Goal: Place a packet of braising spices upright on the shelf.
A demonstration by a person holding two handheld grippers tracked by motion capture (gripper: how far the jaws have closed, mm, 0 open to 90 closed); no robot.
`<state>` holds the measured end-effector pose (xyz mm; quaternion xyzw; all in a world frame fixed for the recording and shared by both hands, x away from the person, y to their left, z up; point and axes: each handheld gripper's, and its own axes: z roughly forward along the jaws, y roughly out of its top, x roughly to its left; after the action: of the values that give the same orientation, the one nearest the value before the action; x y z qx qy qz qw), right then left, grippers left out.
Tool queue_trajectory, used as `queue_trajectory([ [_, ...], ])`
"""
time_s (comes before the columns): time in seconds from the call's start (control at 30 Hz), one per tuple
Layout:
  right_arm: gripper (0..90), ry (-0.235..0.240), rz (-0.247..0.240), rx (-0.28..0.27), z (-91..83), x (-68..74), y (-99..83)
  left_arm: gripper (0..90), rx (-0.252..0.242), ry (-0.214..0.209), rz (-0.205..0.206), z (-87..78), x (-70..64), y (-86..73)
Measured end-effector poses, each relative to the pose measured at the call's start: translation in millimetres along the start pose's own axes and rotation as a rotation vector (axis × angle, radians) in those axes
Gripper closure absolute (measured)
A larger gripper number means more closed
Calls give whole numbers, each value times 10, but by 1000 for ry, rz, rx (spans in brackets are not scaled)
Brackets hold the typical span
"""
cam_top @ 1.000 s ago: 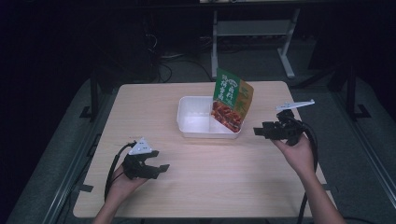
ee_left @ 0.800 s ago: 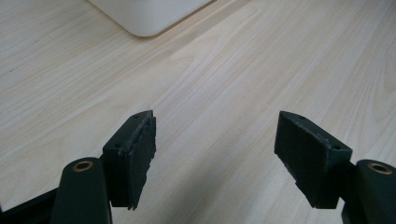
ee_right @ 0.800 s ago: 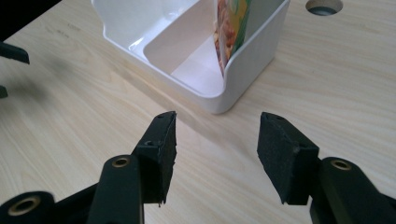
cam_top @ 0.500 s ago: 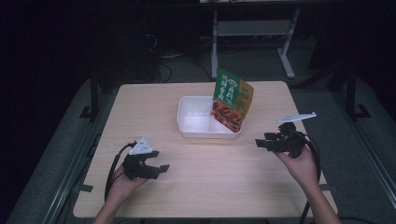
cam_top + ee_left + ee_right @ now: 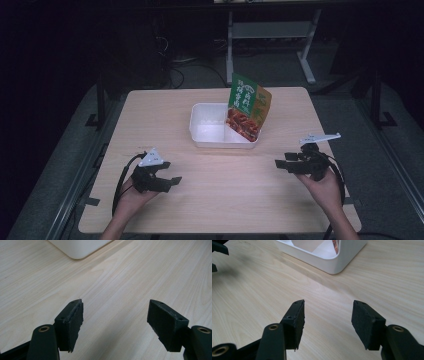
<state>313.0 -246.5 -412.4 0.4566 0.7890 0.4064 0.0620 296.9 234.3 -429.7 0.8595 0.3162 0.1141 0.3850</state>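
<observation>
We rest both grippers low over the pale wooden surface (image 5: 220, 195), each with its fingers spread and pinching nothing. The left gripper (image 5: 169, 181) sits at the near left corner; its fingers (image 5: 71, 323) point toward the rounded corner of the white tray (image 5: 200, 131), which lies well ahead of them. The right gripper (image 5: 281, 164) sits at the near right; ahead of its fingers (image 5: 295, 320) stands the same tray's corner, near but apart. The green and orange food pouch (image 5: 247, 107) stands tilted in the tray's right compartment, leaning on the far right rim, ahead of and between the two sets of fingers. We judge the pouch to be already placed and the hands parked clear of it; any further move, such as laying the pouch flat, would call for reaching forward from the right and closing on its upper edge. The surface carries nothing else. Around it the room is dark, with a grey floor, cables and a white metal frame (image 5: 270, 35) beyond the far edge.
</observation>
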Motion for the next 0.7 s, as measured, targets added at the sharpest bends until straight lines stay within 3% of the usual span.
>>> queue_trajectory([
  [0.7, 403, 28, -1, 18, -1, 149, -422, 284, 6, -2, 11, 16, -32, -3],
])
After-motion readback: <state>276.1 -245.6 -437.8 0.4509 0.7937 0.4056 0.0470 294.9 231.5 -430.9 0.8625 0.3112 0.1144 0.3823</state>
